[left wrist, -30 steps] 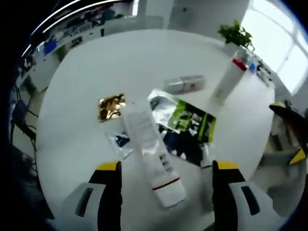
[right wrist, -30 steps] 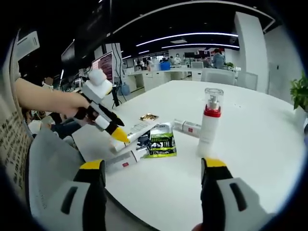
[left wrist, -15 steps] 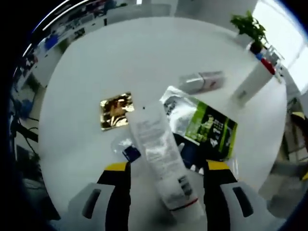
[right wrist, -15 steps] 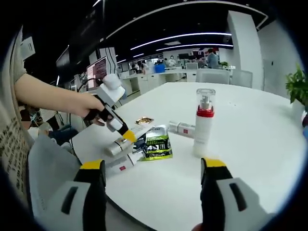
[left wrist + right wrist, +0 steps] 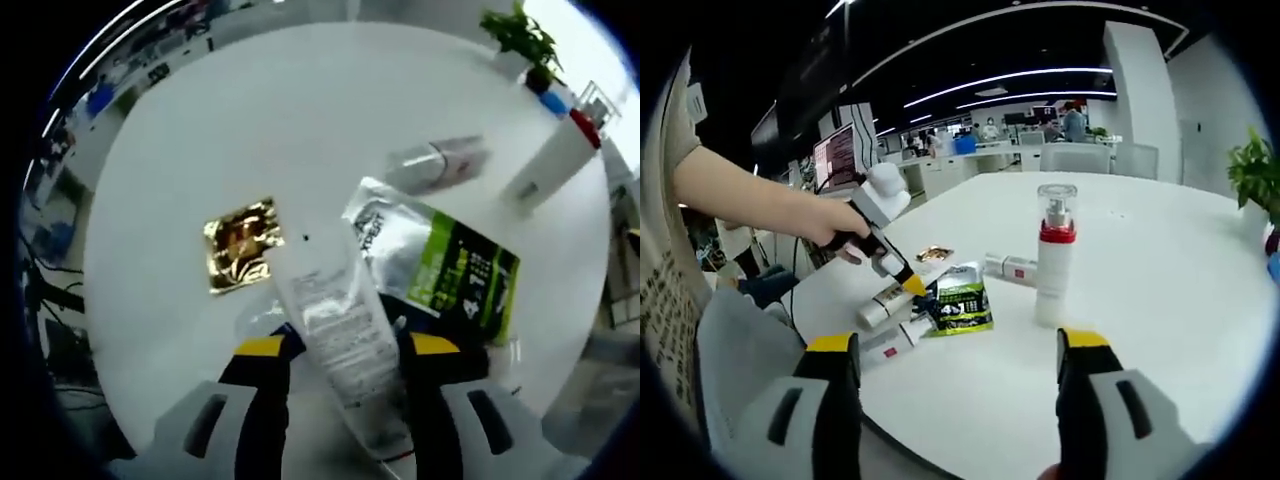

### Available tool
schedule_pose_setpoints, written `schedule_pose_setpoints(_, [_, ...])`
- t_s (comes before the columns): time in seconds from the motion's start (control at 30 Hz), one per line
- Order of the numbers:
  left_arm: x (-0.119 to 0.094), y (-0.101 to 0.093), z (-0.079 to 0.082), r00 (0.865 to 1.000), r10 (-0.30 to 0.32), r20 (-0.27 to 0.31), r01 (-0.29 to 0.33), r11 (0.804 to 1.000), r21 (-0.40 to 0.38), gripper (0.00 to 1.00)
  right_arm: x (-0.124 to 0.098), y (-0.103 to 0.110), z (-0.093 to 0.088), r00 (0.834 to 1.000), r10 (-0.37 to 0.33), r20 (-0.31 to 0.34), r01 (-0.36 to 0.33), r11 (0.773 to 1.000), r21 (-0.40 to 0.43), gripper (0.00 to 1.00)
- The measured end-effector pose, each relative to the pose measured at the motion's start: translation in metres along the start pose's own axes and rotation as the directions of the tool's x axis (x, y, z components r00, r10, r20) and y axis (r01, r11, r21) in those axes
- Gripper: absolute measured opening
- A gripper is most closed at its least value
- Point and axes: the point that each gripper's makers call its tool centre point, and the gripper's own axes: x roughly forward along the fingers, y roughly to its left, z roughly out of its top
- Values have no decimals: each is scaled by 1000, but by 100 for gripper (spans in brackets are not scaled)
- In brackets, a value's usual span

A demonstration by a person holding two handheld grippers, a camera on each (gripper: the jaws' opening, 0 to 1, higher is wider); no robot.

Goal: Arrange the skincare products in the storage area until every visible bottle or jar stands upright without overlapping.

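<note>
White plastic tube [image 5: 340, 340] lies flat on the table [image 5: 200, 130], across the green sachet [image 5: 450, 270], between the open jaws of the left gripper [image 5: 340, 350]. Likely light, smooth and squeezable: grip the firmer cap end. Right gripper [image 5: 958, 345] is open and empty, near the upright pump bottle [image 5: 1051, 258]

a large round white table [image 5: 1160, 300] stands in a dim open-plan office with a dark ceiling crossed by long curved white light strips [image 5: 1030, 78]. behind its far edge are white desks [image 5: 970, 165], a lit monitor [image 5: 836, 158], a white square pillar [image 5: 1140, 95] and a green potted plant [image 5: 1252, 175]
</note>
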Motion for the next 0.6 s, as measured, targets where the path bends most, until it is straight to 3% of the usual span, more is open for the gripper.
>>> schedule_pose_setpoints(0.27, [2, 2, 3, 1000, 12, 21, -13, 999, 52, 38, 1, 0, -1, 1000, 0, -3, 0, 1000, -1, 80])
schedule_pose_setpoints(0.6, [-1, 8, 6, 992, 53, 114, -50, 998, -32, 30, 1, 0, -1, 1000, -3, -7, 3, 1000, -12, 80])
